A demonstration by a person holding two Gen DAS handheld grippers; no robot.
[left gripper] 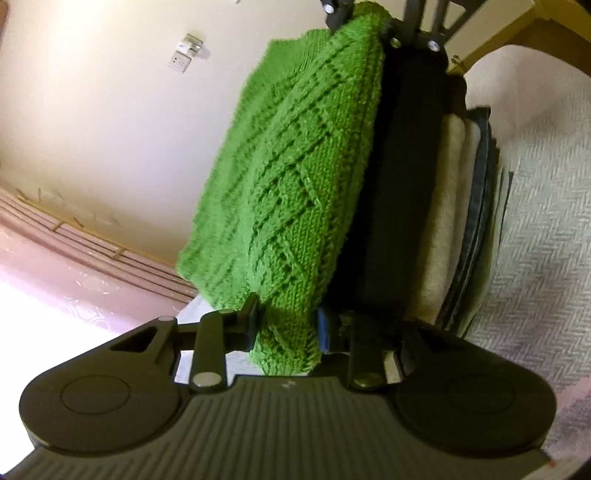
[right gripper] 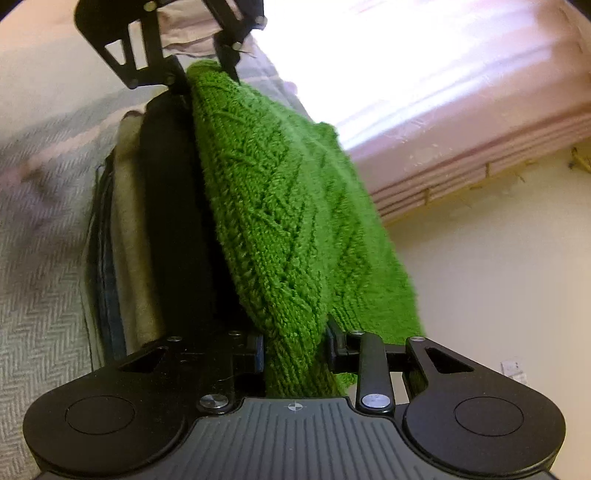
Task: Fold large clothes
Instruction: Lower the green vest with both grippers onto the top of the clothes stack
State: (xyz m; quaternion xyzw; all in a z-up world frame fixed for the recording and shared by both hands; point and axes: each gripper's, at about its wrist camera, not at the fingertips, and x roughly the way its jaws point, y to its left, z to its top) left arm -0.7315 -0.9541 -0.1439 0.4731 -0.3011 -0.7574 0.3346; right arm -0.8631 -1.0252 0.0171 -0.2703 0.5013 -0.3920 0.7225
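A folded green cable-knit sweater hangs stretched between my two grippers. In the left wrist view my left gripper is shut on its near edge, and the right gripper pinches the far edge at the top of the picture. The right wrist view shows the same sweater from the other end: my right gripper is clamped on the knit, with the left gripper holding the far end. The sweater is right beside the black top garment of a stack. Whether they touch I cannot tell.
The stack holds a black piece, a cream one and dark blue denim, all lying on a grey herringbone cover. Behind are a cream wall with a socket and a pink curtain.
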